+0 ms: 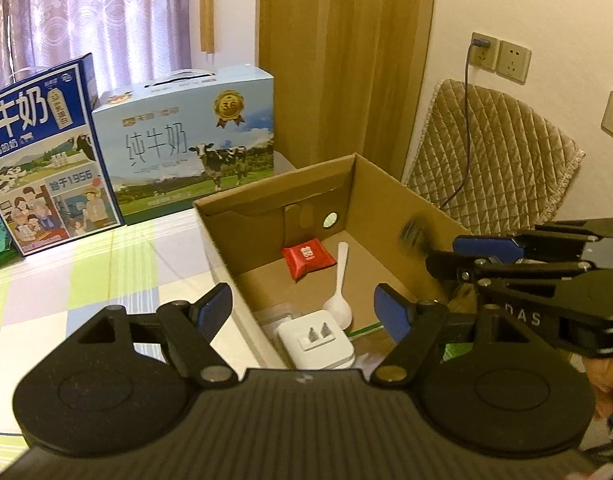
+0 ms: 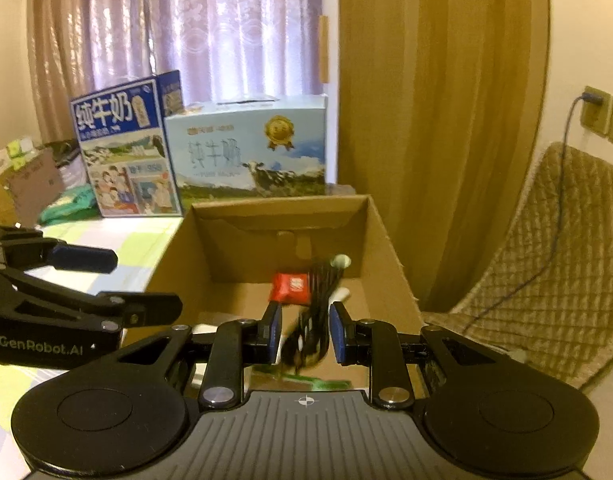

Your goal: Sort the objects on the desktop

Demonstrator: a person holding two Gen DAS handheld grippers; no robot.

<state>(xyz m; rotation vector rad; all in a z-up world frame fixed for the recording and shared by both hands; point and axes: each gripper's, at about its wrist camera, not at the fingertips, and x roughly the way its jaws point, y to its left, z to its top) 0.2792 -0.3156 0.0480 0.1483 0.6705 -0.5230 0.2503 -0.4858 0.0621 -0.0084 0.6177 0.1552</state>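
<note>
An open cardboard box (image 1: 390, 184) (image 2: 380, 232) holds a red packet (image 1: 308, 258) (image 2: 290, 286), a white spoon (image 1: 339, 300) and a white plug adapter (image 1: 316, 338). My left gripper (image 1: 302, 308) hangs open over the box's near left corner, with nothing between its fingers; it also shows at the left of the right wrist view (image 2: 146, 283). My right gripper (image 2: 305, 332) (image 1: 442, 252) is over the box. A dark striped object (image 2: 312, 316) (image 1: 413, 234), heavily blurred, sits between its blue pads with a small gap on each side.
Two milk cartons (image 1: 46, 152) (image 1: 194, 136) stand behind the box on a checked tablecloth (image 1: 86, 280). A quilted cushion (image 1: 498, 160) leans on the wall at right, under wall sockets (image 1: 498, 56) with a cable. A green strip (image 1: 362, 330) lies on the box floor.
</note>
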